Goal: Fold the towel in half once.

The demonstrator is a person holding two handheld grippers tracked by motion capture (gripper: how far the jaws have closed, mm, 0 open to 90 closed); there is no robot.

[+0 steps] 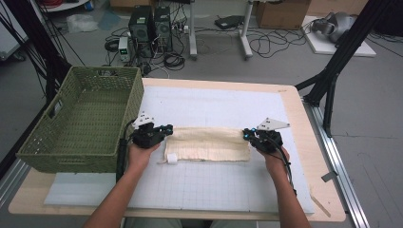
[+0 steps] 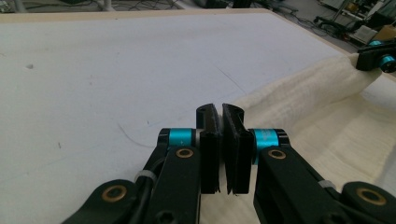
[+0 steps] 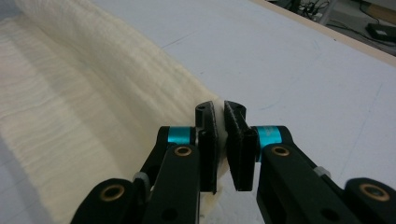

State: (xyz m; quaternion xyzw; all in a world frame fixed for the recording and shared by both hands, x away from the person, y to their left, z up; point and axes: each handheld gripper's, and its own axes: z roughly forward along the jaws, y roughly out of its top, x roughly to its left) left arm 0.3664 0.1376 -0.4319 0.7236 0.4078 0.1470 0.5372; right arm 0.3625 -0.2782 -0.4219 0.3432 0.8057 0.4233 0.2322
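Left claw (image 1: 167, 129) and right claw (image 1: 247, 135) clamped on towel (image 1: 207, 143) ends. Lift evenly, keep taut, fold toward near edge.

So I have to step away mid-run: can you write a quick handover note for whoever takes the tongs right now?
Left tongs: shut on the left end of the cream towel.
Right tongs: shut on its right end.
Towel: folded into a long strip on the white mat, stretched between the two tongs.
Green basket: at the table's left, nothing visible inside.
Done: towel folded lengthwise, both ends gripped.
Left, probably: fold further, then perhaps move it to the basket.
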